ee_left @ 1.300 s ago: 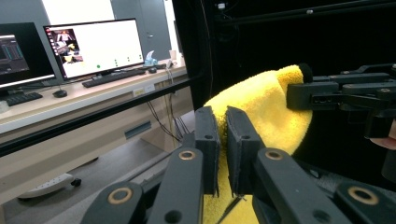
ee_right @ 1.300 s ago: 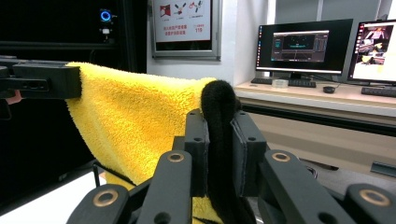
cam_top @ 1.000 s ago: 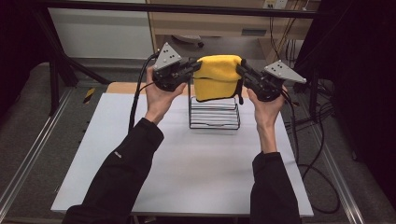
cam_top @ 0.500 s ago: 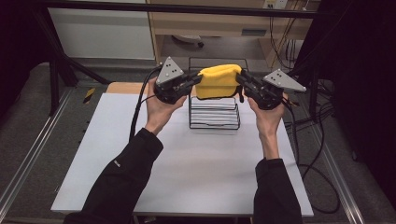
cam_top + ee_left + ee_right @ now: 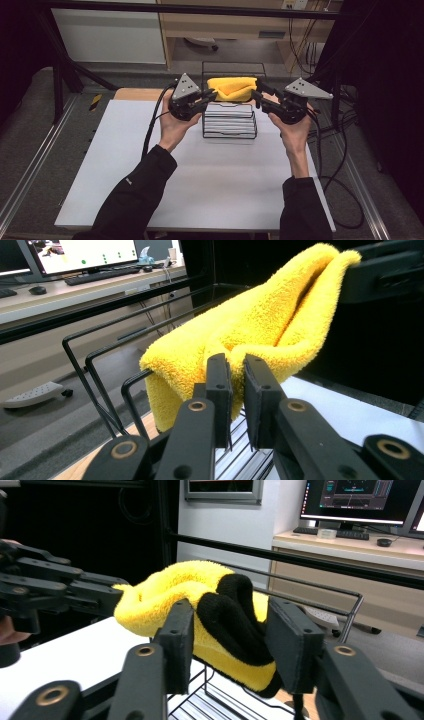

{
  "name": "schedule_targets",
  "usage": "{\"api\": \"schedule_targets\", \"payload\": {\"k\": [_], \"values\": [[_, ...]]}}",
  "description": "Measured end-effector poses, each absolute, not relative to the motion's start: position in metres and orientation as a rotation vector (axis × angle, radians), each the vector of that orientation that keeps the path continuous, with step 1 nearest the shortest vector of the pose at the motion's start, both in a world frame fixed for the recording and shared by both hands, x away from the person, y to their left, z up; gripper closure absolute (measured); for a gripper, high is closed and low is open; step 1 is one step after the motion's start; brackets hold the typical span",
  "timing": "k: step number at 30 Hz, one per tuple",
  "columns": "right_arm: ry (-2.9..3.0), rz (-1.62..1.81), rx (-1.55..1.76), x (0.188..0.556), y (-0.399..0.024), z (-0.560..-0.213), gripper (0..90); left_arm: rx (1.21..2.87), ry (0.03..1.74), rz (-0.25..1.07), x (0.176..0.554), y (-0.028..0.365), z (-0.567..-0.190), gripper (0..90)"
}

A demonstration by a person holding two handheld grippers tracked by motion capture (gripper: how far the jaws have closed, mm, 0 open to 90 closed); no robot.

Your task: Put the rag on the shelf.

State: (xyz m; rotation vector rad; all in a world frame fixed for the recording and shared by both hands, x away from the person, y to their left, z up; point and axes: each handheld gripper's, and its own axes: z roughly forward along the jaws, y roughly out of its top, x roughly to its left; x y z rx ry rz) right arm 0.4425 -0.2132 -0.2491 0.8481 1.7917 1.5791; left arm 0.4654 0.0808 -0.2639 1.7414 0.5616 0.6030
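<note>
The yellow cloth [image 5: 231,87] lay on the wire rack [image 5: 229,122]. The left gripper [image 5: 209,96] pinched its edge; the right gripper [image 5: 257,98] had just been opening, jaws loose around its end. Both should release low, leaving the cloth flat.

Yellow towel [image 5: 231,87]: fluffy terry cloth, folded into a thick bundle, with a black patch showing at one end in the right gripper view [image 5: 235,615]. Lies draped across the top of the black wire rack [image 5: 229,132], sagging over its upper bars, folds bunched.
</note>
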Motion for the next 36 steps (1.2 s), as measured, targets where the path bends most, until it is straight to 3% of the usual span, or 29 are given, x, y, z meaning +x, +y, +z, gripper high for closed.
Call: {"api": "schedule_targets", "payload": {"k": [6, 12, 15, 24, 36], "values": [[1.784, 1.626, 0.813, 0.437, -0.21, -0.239, 55.6, 1.759, 0.557, 0.609, 0.466, 0.08, -0.267, 82.0], [1.881, 1.591, 0.854, 0.441, -0.202, -0.241, 81.9, 1.791, 0.55, 0.581, 0.465, 0.078, -0.274, 77.9], [1.941, 1.536, 0.902, 0.445, -0.202, -0.251, 88.5, 1.816, 0.55, 0.561, 0.464, 0.08, -0.278, 75.6], [1.985, 1.462, 1.017, 0.46, -0.205, -0.289, 87.8, 1.866, 0.604, 0.504, 0.473, 0.08, -0.297, 74.5], [1.98, 1.487, 1.013, 0.464, -0.205, -0.301, 80.0, 1.872, 0.701, 0.469, 0.486, 0.081, -0.306, 88.8]]}}
